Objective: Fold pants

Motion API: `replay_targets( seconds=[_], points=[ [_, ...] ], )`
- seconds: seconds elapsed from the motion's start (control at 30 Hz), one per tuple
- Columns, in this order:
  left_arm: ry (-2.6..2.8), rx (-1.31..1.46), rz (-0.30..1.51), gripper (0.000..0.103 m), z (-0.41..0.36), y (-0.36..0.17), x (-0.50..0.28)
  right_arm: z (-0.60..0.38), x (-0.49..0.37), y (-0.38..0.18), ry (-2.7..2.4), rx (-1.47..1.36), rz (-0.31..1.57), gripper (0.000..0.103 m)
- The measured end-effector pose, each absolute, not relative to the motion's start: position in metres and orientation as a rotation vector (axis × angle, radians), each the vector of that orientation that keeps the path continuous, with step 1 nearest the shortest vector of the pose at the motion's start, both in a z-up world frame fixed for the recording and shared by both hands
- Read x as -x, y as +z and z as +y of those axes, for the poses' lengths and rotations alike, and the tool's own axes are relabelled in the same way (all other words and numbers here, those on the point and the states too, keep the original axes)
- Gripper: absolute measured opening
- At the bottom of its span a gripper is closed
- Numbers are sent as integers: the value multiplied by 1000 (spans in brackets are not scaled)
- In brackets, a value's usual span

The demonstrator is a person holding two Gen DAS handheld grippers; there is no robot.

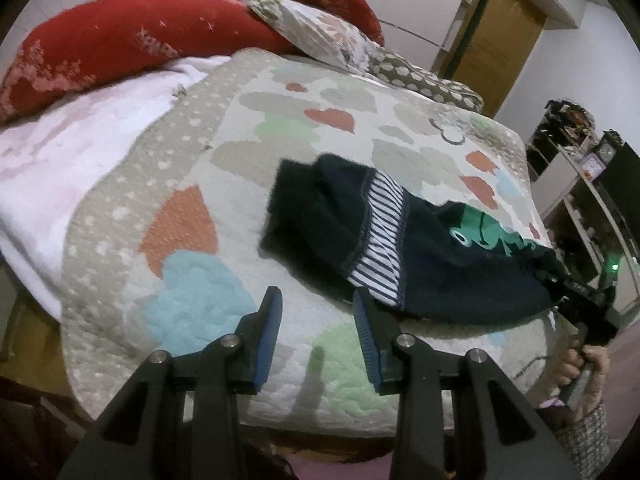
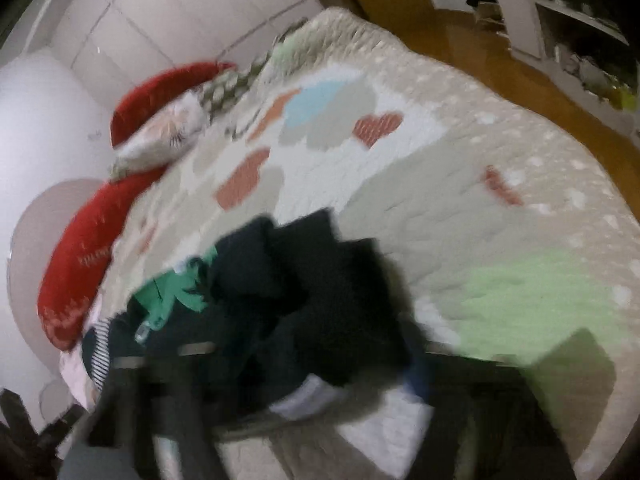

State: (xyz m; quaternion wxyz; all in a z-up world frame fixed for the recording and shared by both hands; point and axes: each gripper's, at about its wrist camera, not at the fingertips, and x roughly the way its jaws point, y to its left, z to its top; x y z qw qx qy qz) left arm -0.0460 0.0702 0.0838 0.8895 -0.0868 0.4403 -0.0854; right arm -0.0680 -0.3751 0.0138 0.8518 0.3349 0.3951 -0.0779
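Observation:
Dark navy pants [image 1: 420, 240] with a striped panel and a green print lie crumpled on the quilted bedspread [image 1: 224, 184]. My left gripper [image 1: 318, 312] is open and empty, hovering just in front of the pants' near edge. My right gripper [image 1: 560, 280] shows in the left wrist view at the right end of the pants, shut on the fabric and lifting it. The right wrist view is blurred: the pants [image 2: 288, 292] bunch over my right gripper [image 2: 320, 384], whose fingers are mostly hidden by cloth.
Red pillows [image 1: 132, 40] and a floral pillow [image 1: 328, 32] lie at the head of the bed. A white blanket [image 1: 72, 168] lies at the left. Shelves [image 1: 580, 168] and a wooden door [image 1: 500, 28] stand beyond the bed's right side.

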Motion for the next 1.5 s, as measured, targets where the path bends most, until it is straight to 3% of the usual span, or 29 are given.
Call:
replay_targets(
  seconds=[0.03,0.23,0.3,0.6,0.73,0.83,1.07,1.13,1.23,1.5],
  points=[
    [-165,175,908,36,71,87,45,-377,67,14,-140,-733,827,21],
    [-175,136,873,38,53,103,25,-402,79,25,-204,-741,801,19],
    [-196,99,853,44,35,106,16,-406,80,22,-221,-741,808,19],
    [-25,33,948,47,14,50,-71,-409,85,15,-235,-766,824,39],
    [-31,183,1017,59,44,14,-83,-413,101,21,-261,-754,791,50],
    [-52,158,1015,59,44,18,-81,-413,114,31,-327,-715,761,61],
    [-121,271,1030,60,62,54,-60,-417,141,53,-408,-682,677,62],
    [-155,226,1000,65,48,70,-50,-418,145,55,-402,-687,662,62],
    [-221,98,946,72,15,95,-39,-418,144,52,-373,-702,657,63],
    [-614,-154,990,72,-142,117,-49,-405,143,34,-295,-710,689,63]
  ],
)
